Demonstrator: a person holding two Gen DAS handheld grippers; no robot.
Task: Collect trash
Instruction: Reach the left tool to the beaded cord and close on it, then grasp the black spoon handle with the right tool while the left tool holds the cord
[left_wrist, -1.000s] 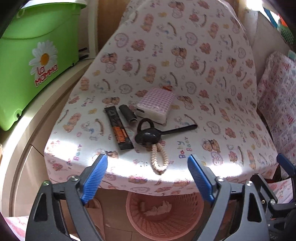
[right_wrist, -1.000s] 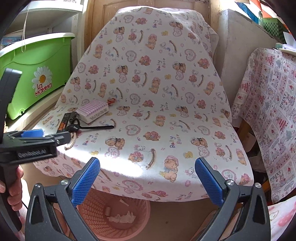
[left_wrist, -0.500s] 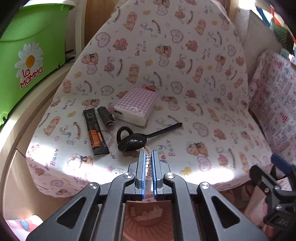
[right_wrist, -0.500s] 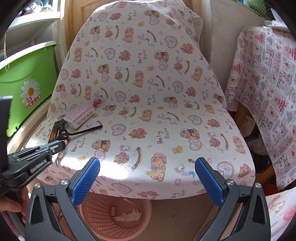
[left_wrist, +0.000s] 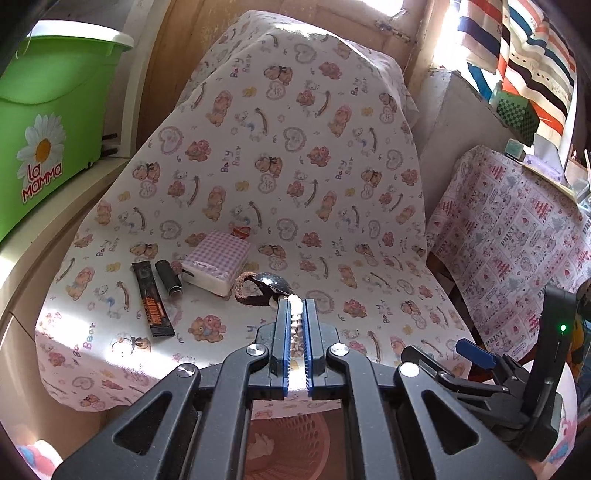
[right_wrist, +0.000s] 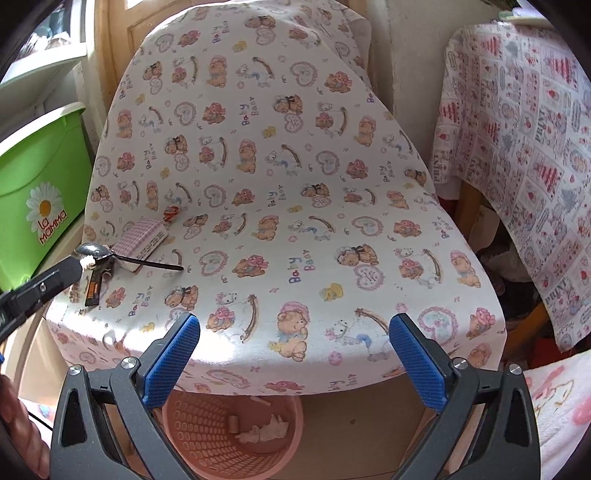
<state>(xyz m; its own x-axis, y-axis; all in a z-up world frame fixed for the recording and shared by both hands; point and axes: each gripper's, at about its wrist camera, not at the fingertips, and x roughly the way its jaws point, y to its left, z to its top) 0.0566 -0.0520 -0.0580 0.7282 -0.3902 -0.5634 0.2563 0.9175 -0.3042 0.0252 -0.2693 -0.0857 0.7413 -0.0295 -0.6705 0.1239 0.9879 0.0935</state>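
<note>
One cream braided loop (left_wrist: 295, 325) clenched lengthwise in left gripper (left_wrist: 295, 314), lifted off the seat, pink basket (right_wrist: 207, 424) straight below the edge; right gripper (right_wrist: 295, 354) spread empty, farther.

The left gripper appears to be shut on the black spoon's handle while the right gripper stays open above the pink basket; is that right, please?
Not quite. The left gripper is shut on the cream braided cord, not the black spoon; the left wrist view shows the cord between its pads. The right gripper is open above the pink basket.
</note>
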